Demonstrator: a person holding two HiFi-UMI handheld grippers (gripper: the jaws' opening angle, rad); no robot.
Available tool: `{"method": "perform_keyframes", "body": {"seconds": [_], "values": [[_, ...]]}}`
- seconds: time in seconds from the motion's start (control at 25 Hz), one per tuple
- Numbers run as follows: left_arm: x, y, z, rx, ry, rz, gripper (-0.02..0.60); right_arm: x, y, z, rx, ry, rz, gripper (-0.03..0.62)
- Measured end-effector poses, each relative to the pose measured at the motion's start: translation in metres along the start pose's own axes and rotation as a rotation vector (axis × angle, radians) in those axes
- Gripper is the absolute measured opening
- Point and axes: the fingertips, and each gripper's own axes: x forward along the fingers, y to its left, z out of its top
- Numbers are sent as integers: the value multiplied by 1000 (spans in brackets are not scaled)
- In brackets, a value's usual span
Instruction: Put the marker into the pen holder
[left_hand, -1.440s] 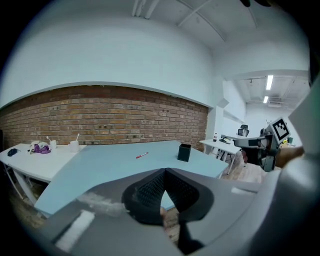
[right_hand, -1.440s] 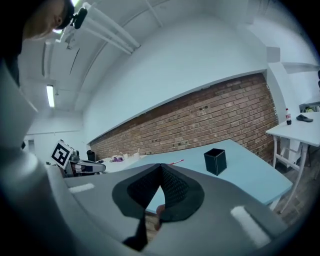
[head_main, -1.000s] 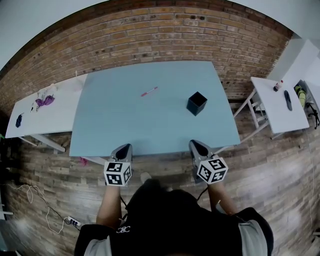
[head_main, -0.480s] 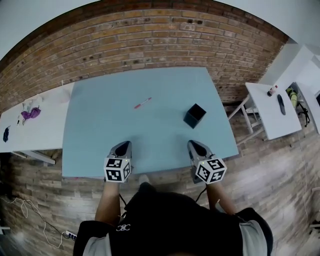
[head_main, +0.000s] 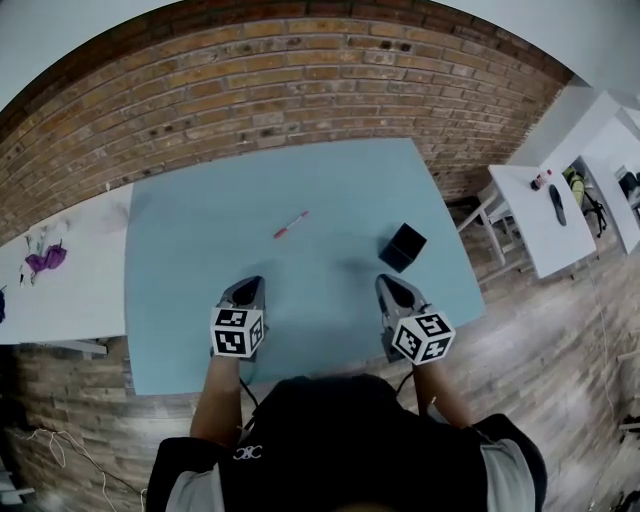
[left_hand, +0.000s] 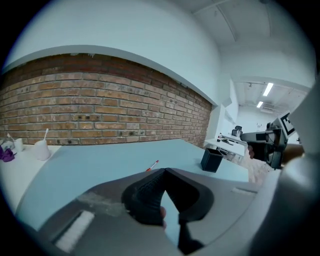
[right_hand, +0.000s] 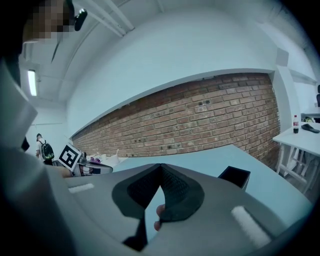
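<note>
Two closed, empty jaw pairs: left gripper (head_main: 243, 292) and right gripper (head_main: 396, 291) hover at lower frame over the near edge of the table (head_main: 180, 330), likely a ready stance before reaching. Marker (head_main: 290, 224) lies flat mid-frame, untouched; pen holder (head_main: 404, 247) stands right of it, well apart.

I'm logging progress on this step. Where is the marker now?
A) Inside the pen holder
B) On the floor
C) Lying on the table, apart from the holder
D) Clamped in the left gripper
C: the marker lies on the table, clear of the pen holder.
</note>
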Motion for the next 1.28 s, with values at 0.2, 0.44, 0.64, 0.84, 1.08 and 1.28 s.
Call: {"method": "perform_keyframes", "body": {"seconds": [0.2,0.44,0.64,0.84,1.08,1.28], "values": [[19,24,-3,-13,47,-27,8,15,9,0,13,9,-41,5],[37,33,-8,-27,87,-18,8,24,-2,-7,40,45,-56,5],[51,35,-3,-19,113,5,9,31,-12,-1,20,60,-45,5],[70,31,6,50,139,-20,51,33,-25,1,28,56,-35,5],[102,32,15,215,209,-39,66,22,-47,-4,55,61,-62,5],[140,36,7,378,296,-44,95,5,-65,-13,76,72,-95,5]]}}
